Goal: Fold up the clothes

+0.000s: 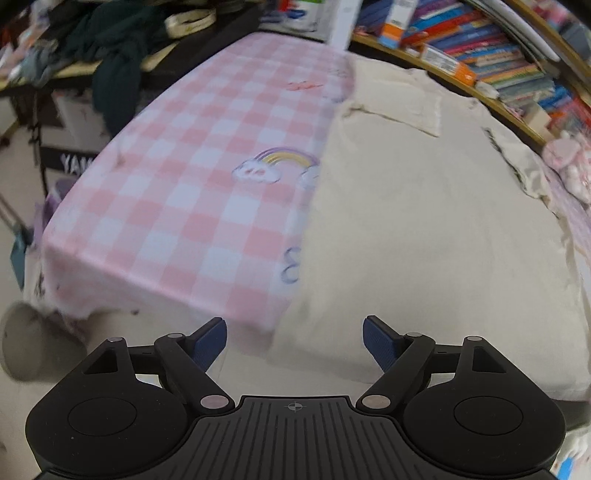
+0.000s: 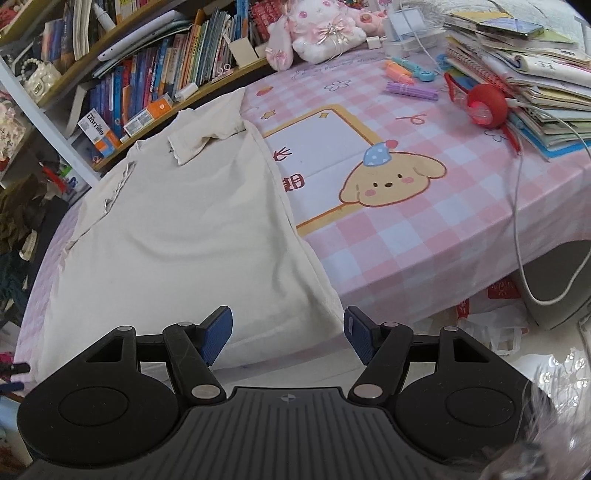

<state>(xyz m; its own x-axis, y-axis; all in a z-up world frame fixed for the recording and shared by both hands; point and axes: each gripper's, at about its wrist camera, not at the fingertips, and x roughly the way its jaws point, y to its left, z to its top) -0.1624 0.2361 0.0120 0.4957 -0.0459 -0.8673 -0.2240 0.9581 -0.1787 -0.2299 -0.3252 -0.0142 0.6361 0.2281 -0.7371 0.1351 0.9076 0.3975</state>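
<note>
A cream garment (image 1: 424, 229) lies flat on the pink checked tablecloth (image 1: 184, 177), its hem hanging over the near table edge. It has one long side folded in, with a sleeve lying across the top. It also shows in the right wrist view (image 2: 184, 236). My left gripper (image 1: 294, 341) is open and empty, just short of the hem's left corner. My right gripper (image 2: 288, 334) is open and empty, just short of the hem's right corner.
A bookshelf (image 2: 147, 74) runs behind the table. Plush toys (image 2: 321, 33), pens (image 2: 410, 90), a red object (image 2: 484, 105), stacked books (image 2: 517, 74) and a white cable (image 2: 517, 206) sit on the table's right part. Dark clothes (image 1: 110, 55) hang at far left.
</note>
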